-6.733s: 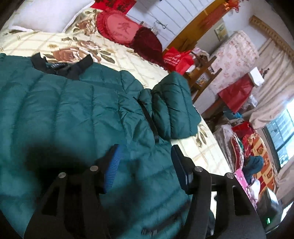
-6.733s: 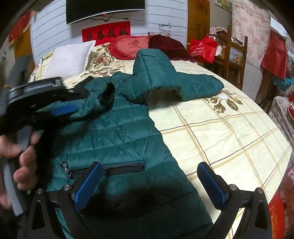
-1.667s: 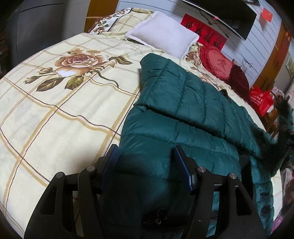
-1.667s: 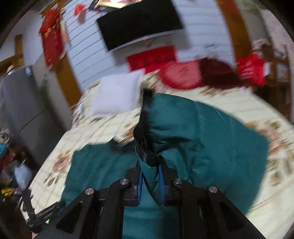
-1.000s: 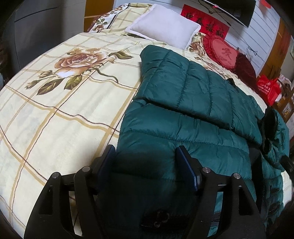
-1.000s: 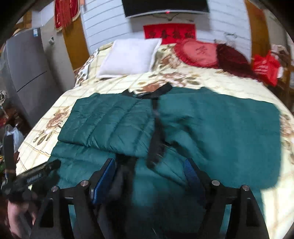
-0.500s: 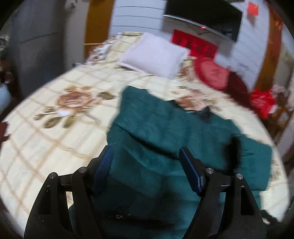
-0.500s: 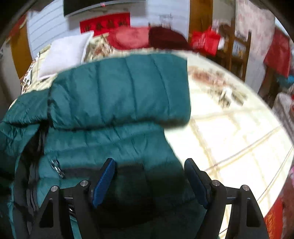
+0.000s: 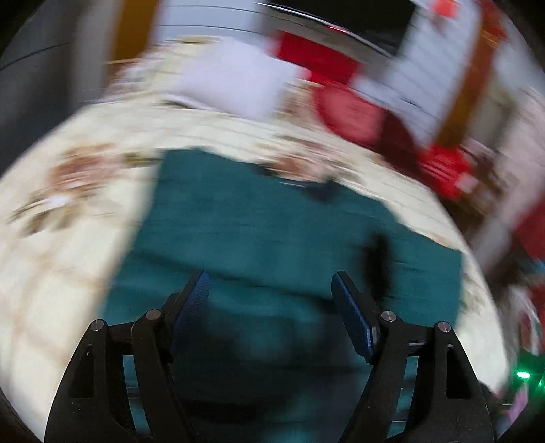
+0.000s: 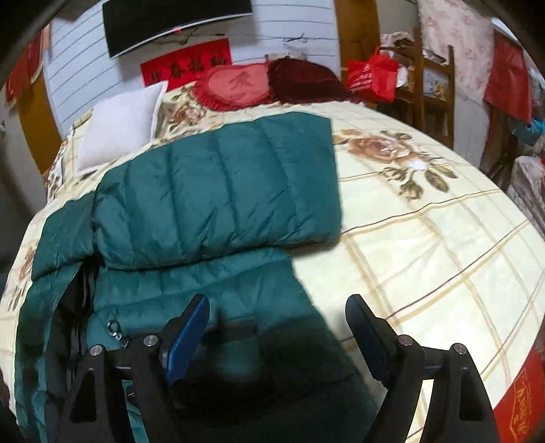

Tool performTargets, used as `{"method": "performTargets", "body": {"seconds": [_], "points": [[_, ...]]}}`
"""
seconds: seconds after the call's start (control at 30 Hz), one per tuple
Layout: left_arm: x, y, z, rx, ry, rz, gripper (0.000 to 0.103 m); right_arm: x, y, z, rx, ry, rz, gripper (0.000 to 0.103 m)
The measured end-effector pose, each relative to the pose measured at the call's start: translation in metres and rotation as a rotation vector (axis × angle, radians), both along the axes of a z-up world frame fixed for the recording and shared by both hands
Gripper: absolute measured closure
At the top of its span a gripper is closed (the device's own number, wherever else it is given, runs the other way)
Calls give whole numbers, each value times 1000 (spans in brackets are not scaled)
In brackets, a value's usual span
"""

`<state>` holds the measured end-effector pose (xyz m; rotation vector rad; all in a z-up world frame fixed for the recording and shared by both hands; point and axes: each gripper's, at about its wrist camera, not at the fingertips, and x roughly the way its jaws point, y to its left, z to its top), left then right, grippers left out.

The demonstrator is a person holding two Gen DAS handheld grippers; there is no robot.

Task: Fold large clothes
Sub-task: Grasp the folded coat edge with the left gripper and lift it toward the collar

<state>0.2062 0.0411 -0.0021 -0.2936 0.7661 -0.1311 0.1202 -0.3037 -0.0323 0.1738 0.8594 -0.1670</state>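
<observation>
A dark green puffer jacket (image 10: 218, 191) lies on the bed with both sleeves folded in across its body; it also shows, blurred, in the left wrist view (image 9: 259, 225). Its black zipper line (image 10: 76, 306) runs down the left side in the right wrist view. My right gripper (image 10: 277, 323) is open and empty, above the jacket's lower right part. My left gripper (image 9: 270, 300) is open and empty, above the jacket's lower part.
The bed has a cream floral cover (image 10: 425, 231). A white pillow (image 10: 119, 126) and red cushions (image 10: 238, 85) lie at its head. A wooden chair with a red bag (image 10: 374, 76) stands at the right. A TV (image 10: 170, 20) hangs on the wall.
The right gripper let go of the right sleeve, which now lies folded across the jacket, and has drawn back open. The left gripper has swung right and back; its view is blurred.
</observation>
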Motion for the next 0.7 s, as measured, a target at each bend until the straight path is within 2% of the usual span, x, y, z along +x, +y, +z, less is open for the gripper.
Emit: {"method": "performTargets", "body": {"seconds": [0.03, 0.13, 0.27, 0.4, 0.43, 0.5, 0.53, 0.57, 0.7], "points": [[8, -20, 1, 1, 8, -65, 28, 2, 4, -4, -5, 18, 8, 23], [27, -67, 0, 61, 20, -166, 28, 10, 7, -21, 15, 97, 25, 22], [44, -110, -7, 108, 30, -271, 28, 9, 5, -27, 33, 106, 13, 17], [52, -135, -23, 149, 29, -328, 29, 10, 7, -28, 22, 114, 14, 13], [53, -137, -27, 152, 24, -323, 34, 9, 9, -28, 17, 114, 14, 13], [60, -139, -36, 129, 45, -320, 95, 9, 11, -28, 7, 115, 15, 12], [63, -138, -39, 100, 70, -329, 95, 9, 12, -28, 5, 116, 15, 11], [60, -134, -38, 87, 59, -328, 97, 10, 10, -28, 4, 116, 15, 11], [43, -123, -14, 67, -39, -336, 98, 10, 9, -28, 8, 115, 14, 11]]}}
